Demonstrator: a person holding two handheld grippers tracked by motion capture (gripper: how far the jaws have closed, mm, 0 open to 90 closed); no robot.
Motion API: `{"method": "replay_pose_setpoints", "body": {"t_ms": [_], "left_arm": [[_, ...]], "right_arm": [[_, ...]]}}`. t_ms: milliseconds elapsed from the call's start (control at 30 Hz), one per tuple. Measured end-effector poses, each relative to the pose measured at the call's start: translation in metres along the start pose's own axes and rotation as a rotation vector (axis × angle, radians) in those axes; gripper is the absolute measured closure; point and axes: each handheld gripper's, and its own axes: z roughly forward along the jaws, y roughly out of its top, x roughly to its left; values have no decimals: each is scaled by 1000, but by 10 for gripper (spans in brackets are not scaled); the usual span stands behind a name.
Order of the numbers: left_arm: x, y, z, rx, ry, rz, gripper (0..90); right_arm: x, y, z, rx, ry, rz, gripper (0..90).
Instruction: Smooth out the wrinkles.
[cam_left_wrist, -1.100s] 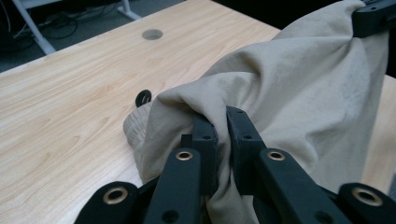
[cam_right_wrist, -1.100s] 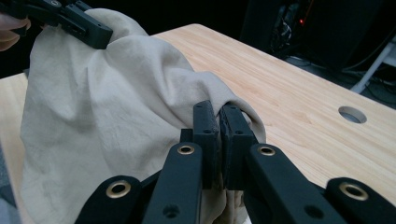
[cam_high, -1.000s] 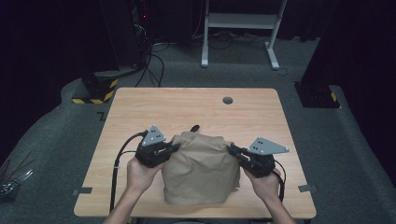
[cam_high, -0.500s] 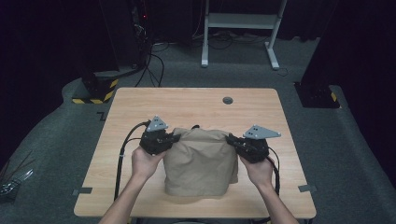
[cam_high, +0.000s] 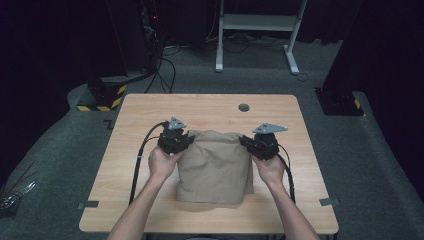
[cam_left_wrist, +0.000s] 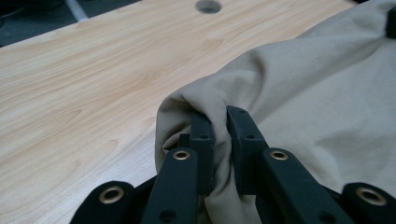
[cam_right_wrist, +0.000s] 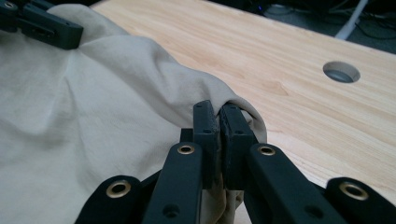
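The cloth (cam_left_wrist: 327, 116) runs off the left gripper view's right edge.

Bare forearms; each black claw (cam_high: 186, 141) (cam_high: 246, 142) has brass-ringed holes, a grey triangular plate, black cable.

No legible text, labels or signs anywhere.

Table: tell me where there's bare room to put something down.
Free: the far strip of the table around the hole, and the left and right margins beside the cloth. Crowded: the middle, with the cloth clamped by the left gripper and right gripper.
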Motion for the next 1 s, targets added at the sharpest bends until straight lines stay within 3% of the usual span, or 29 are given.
{"method": "replay_pose_setpoints", "body": {"t_ms": [167, 367, 533, 767, 1000], "left_arm": [[8, -4, 26, 32, 18, -32, 817], [10, -4, 37, 32, 49, -30, 805], [13, -8, 46, 66, 73, -28, 798], [13, -14, 53, 74, 68, -37, 801], [17, -21, 58, 79, 52, -72, 811]], "right_arm": [[-7, -5, 25, 54, -31, -3, 864], [-15, -8, 41, 75, -74, 9, 859], [-15, -11, 56, 114, -105, 11, 859], [-18, -19, 68, 154, -106, 18, 856], [-18, -25, 77, 176, -107, 23, 852]]}}
